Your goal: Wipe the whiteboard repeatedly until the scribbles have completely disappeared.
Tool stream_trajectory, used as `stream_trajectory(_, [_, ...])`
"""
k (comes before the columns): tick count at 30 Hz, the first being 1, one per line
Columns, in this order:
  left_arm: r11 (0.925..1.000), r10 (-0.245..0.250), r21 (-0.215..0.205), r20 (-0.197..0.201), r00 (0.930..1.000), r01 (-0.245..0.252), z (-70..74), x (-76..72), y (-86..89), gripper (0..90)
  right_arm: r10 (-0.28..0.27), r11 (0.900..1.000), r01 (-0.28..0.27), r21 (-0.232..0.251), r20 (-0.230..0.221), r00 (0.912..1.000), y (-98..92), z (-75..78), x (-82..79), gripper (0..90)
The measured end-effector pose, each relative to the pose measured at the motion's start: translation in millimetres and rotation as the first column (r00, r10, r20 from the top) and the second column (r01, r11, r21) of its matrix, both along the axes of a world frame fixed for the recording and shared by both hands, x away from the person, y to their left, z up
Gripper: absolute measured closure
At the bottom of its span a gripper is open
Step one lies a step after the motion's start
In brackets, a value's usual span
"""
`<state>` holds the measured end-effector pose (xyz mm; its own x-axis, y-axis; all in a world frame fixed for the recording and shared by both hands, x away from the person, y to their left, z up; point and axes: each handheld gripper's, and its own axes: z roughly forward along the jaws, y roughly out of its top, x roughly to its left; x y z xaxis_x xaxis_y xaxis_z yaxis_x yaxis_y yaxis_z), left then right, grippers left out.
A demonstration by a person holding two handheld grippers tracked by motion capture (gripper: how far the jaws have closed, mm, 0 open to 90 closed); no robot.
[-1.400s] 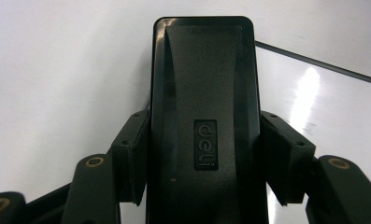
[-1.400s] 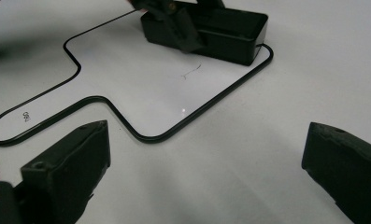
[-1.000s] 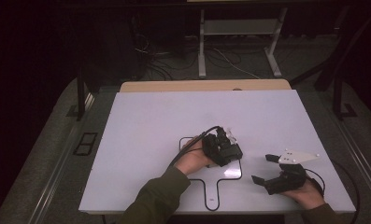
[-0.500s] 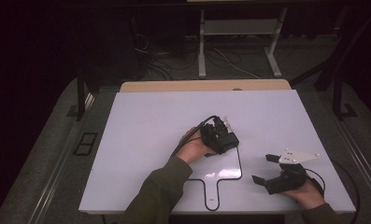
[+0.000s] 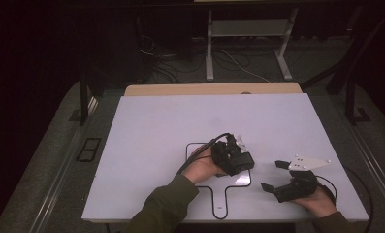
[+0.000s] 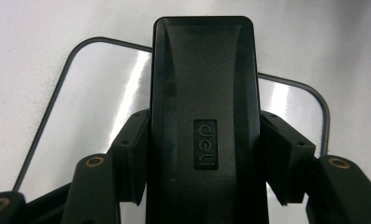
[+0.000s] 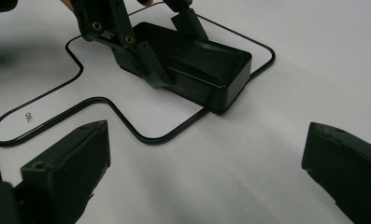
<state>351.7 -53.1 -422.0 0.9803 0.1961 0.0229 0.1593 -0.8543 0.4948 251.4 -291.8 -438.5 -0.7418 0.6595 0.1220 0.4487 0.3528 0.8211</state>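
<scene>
A black oblong block with a Dell logo (image 6: 204, 116) is clamped between the pads of my left gripper (image 6: 204, 154), which is shut on its long sides. In the high view that gripper (image 5: 234, 160) sits over the square part of a black outline (image 5: 219, 194) drawn on the white table (image 5: 156, 131). From the right gripper view, the block (image 7: 197, 65) rests inside the outline (image 7: 127, 126), one corner at the line, with the left gripper (image 7: 160, 51) on it. My right gripper (image 5: 272, 175) lies to the right, open and empty (image 7: 206, 163).
A wooden strip (image 5: 214, 89) runs along the table's far edge. Beyond it, a metal stand (image 5: 248, 29) and loose cables (image 5: 161, 53) sit on the dark floor. The table's front edge is close under both hands.
The left gripper carried the block a little away from the person, then brought it back nearer over the outline. The right gripper has stayed put.
</scene>
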Motion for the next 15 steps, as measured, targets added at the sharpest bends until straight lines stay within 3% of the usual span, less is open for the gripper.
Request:
stream_trajectory(1, [1.0,0.0,-0.003,-0.004,1.0,0.0,0.1,0.3,0.6,39.3,0.001,1.0,-0.001,0.0,-0.001,1.0,0.1,-0.1,0.0,0.3])
stream_trajectory(2, [0.9992,0.021,-0.033,-0.017,0.9996,-0.021,-1.2,-0.9,0.3,39.3,0.002,1.0,-0.002,0.0,-0.001,1.0,0.0,-0.1,0.0,0.2])
stream_trajectory(6, [0.9992,0.005,-0.04,-0.021,0.9998,-0.006,3.4,1.9,4.6,39.3,0.001,1.0,-0.001,0.002,0.0,1.0,-0.9,-0.6,0.5,0.2])
stream_trajectory(7, [0.9971,0.03,-0.07,-0.032,0.999,-0.032,3.0,0.7,4.9,39.3,0.001,1.0,-0.001,0.001,-0.004,1.0,-1.0,-0.8,0.4,0.2])
stream_trajectory(15, [0.9961,0.027,-0.083,-0.035,0.999,-0.03,11.1,4.1,17.1,39.3,0.007,1.0,-0.007,0.002,0.002,1.0,0.6,-0.2,-1.0,0.2])
